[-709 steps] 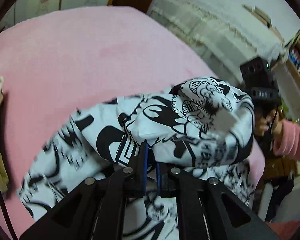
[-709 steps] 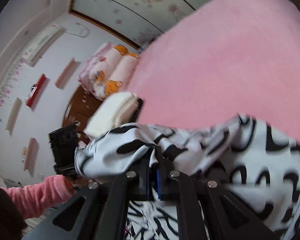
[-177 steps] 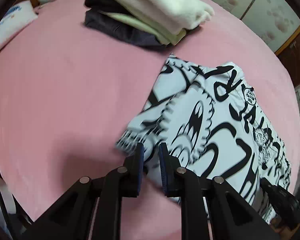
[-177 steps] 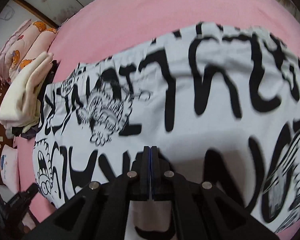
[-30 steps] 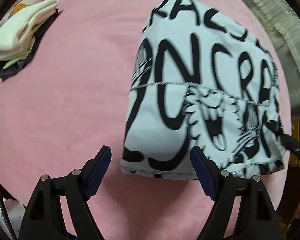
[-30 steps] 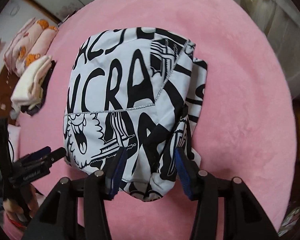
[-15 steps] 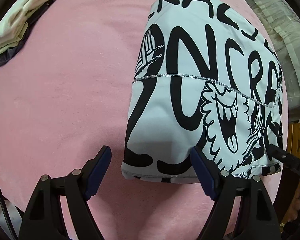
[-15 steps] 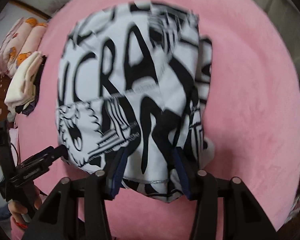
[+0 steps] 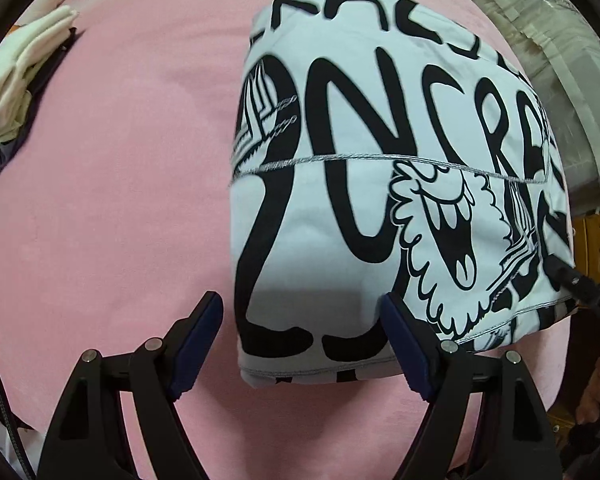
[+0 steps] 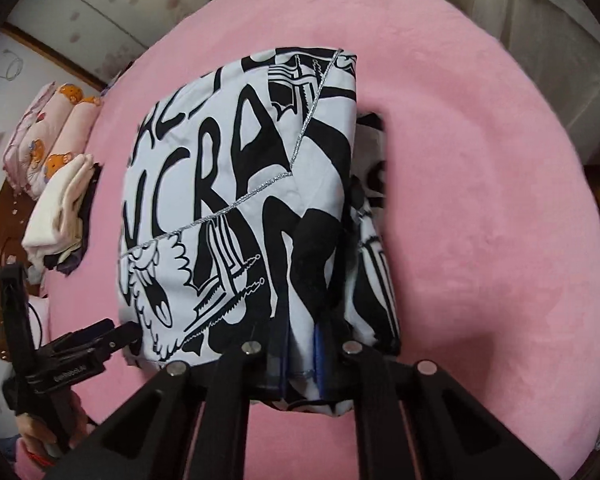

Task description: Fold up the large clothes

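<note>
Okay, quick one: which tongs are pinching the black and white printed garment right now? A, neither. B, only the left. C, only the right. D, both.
C: in the right wrist view the right tongs are closed on the near edge of the printed garment, while in the left wrist view the left tongs stand wide open, straddling its near hem without gripping.

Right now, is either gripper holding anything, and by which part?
The right gripper is shut on the near edge of the folded shirt, toward its right corner. The left gripper is open, holding nothing.
</note>
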{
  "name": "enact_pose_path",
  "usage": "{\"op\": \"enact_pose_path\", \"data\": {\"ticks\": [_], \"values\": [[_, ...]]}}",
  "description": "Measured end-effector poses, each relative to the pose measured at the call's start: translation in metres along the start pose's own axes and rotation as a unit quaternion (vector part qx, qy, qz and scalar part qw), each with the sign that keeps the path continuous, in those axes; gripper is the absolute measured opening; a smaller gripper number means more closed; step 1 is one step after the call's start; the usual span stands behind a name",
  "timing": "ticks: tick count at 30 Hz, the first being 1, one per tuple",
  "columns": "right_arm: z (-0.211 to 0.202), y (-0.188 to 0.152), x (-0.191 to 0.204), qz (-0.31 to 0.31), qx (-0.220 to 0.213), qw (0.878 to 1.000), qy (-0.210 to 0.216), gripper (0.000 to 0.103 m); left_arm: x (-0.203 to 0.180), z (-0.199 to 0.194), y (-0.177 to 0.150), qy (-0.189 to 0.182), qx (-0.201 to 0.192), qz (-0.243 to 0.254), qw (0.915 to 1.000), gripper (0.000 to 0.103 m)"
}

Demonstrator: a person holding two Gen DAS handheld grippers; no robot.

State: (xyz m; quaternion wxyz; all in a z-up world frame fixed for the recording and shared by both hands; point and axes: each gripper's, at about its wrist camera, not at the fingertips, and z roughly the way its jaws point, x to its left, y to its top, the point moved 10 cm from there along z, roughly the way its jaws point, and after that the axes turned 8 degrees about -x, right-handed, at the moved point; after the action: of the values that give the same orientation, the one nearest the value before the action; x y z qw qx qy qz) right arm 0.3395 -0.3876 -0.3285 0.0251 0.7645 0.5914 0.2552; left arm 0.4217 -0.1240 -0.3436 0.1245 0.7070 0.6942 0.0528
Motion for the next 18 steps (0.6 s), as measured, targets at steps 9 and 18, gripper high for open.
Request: {"op": "enact_pose_path", "data": {"ticks": [9, 18], "values": [[0.044, -0.042, -0.039, 0.07, 0.008, 0.996, -0.047, 0.011, 0.011, 0.024, -0.012, -0.026, 0.021, -0.03, 0.999, 0.08], [0.026, -0.033, -0.013, 0.013, -0.034, 0.997, -0.062, 0.014, 0.032, 0.004, -0.013, -0.009, -0.022, -0.032, 0.9992, 0.06]]}}
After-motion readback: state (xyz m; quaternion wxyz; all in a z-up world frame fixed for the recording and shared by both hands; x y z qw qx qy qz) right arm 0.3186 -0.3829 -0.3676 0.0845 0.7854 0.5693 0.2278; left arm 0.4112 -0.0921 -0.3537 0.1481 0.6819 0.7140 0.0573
